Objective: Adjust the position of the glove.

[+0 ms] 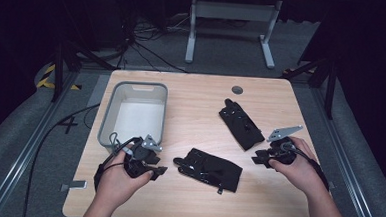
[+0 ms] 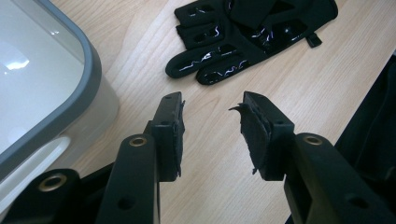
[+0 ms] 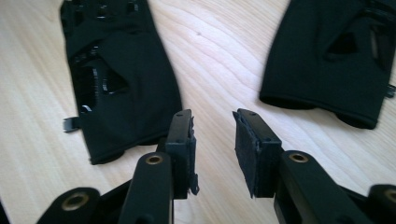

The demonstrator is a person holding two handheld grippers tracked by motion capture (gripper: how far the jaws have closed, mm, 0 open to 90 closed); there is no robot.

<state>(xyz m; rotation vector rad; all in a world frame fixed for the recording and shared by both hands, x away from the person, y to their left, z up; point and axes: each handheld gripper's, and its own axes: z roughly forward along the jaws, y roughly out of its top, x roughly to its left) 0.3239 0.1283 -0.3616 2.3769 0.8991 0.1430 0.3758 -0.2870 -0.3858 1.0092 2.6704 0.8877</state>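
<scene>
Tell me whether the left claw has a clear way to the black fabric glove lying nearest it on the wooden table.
Probably yes. The left claw stands open with nothing between its jaws, and bare wooden table lies between it and the near black fabric glove.

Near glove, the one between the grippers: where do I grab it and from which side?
Probably the cuff. The near glove lies flat, fingers toward the left gripper, cuff toward the right gripper. In the right gripper view its cuff edge lies just ahead of the open jaws. Come in low from the right and pinch that thicker hem. The thin fingers would likely slip.
</scene>
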